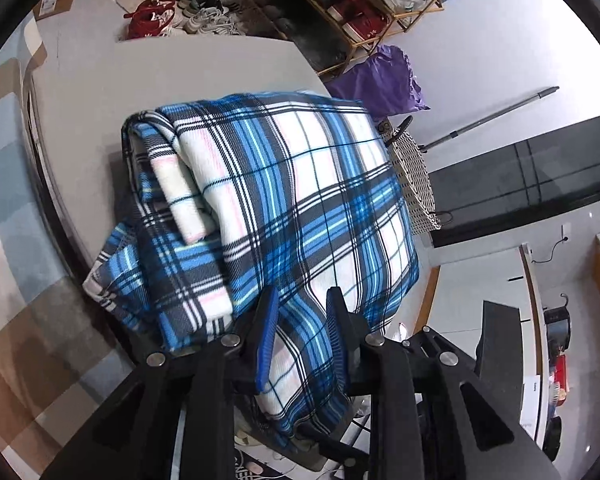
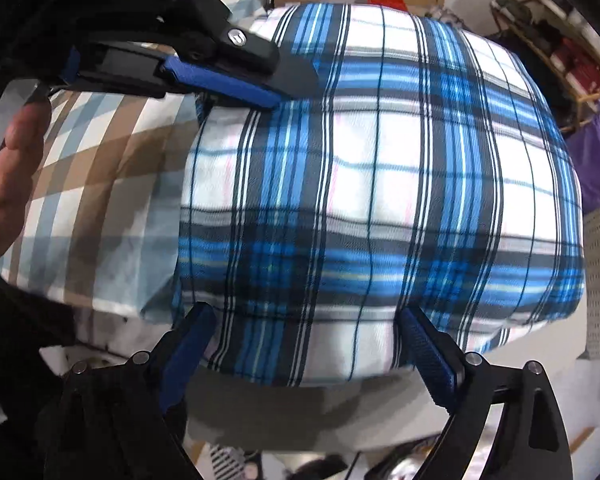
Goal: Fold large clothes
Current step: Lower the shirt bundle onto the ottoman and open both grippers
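A blue, white and black plaid garment [image 1: 284, 184] lies folded in a thick bundle on a grey table [image 1: 172, 68]. One folded sleeve rests on the bundle's left side. My left gripper [image 1: 303, 294] is shut on the bundle's near edge, with cloth bunched between its blue pads [image 1: 269, 332]. In the right wrist view the same garment [image 2: 380, 184] fills the frame, and the left gripper [image 2: 276, 92] pinches its upper left corner. My right gripper [image 2: 304, 310] hangs open over the garment's near edge, fingers [image 2: 188, 344] wide apart and pointing steeply down.
A checked blue, brown and white rug [image 1: 8, 200] lies left of the table. Behind stand a wooden shoe rack [image 1: 360, 12], loose shoes [image 1: 196, 4], a purple bag [image 1: 380, 80] and a woven basket [image 1: 414, 176]. A person's hand [image 2: 8, 168] holds the left gripper.
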